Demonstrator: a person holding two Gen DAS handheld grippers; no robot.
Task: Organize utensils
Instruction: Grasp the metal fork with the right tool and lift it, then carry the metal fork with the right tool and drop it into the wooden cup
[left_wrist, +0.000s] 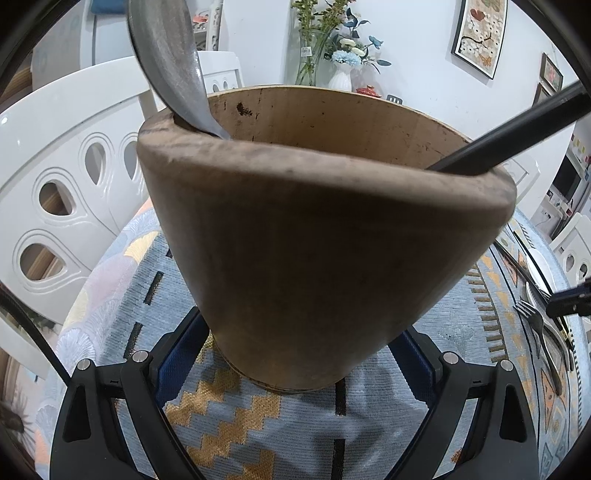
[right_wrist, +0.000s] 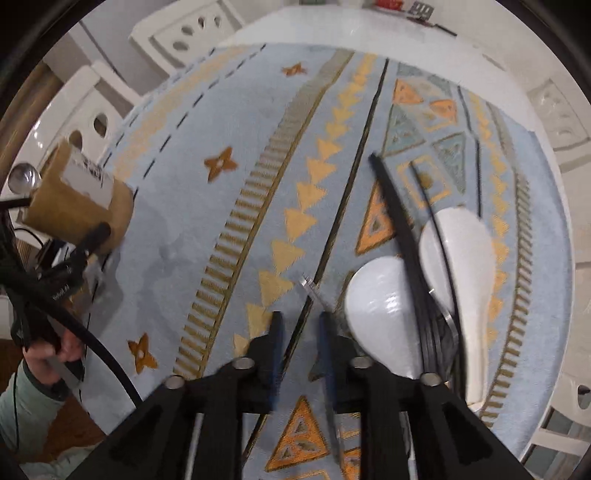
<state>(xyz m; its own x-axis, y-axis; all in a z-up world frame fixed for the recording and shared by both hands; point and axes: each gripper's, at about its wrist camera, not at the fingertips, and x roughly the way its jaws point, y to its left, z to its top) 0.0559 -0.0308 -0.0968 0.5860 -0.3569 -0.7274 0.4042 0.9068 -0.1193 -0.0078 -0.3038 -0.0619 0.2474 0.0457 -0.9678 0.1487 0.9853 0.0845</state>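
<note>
Patterned blue tablecloth (right_wrist: 192, 206) on a table ringed by white chairs (left_wrist: 55, 177). Wooden holder (left_wrist: 314, 229) stands upright, clamped at its base by the left gripper (left_wrist: 295, 354); a metal spoon (left_wrist: 166, 59) leans out at 11 o'clock, a black handle (left_wrist: 509, 129) at 2. Right gripper (right_wrist: 299, 325) points down, jaws slightly apart, a thin utensil (right_wrist: 308, 291) between them; contact unclear. White spoons (right_wrist: 384, 310) and black chopsticks (right_wrist: 399, 221) lie at its 2 o'clock.

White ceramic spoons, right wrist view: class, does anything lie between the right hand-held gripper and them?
Yes: thin black chopsticks lie across the white ceramic spoons, one crossing over the farther spoon.
</note>
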